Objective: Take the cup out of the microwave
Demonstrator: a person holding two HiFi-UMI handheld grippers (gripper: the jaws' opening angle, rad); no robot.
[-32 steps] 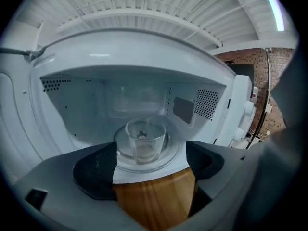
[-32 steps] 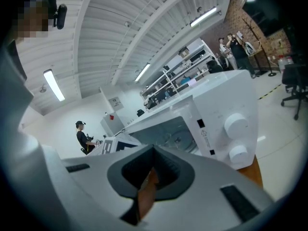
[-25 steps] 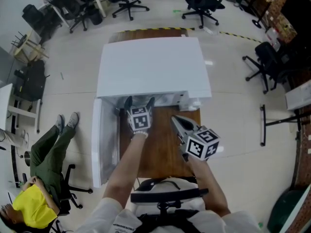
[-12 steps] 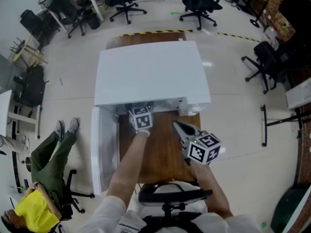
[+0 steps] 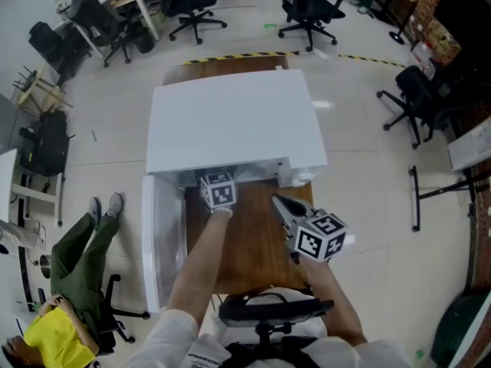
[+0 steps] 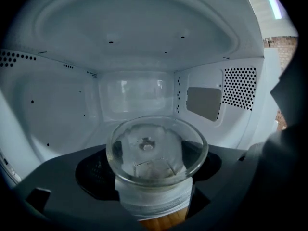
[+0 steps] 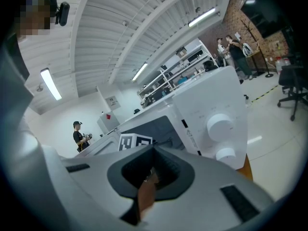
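Centre frame, the left gripper [image 5: 218, 188] reaches inside the microwave [image 5: 230, 121], wide jaws closing around the cup [image 6: 156, 167]; the right gripper [image 5: 280, 203] hovers closed, lower right.

No text can be read; print [image 7: 189, 137] on the microwave [image 7: 211, 100] is too small.

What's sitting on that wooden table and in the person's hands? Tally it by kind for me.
Microwave: 1
Clear cup: 1
Hand-held grippers: 2 (left hand-held gripper, jaws closing with the cup between them; right hand-held gripper)
Total: 4
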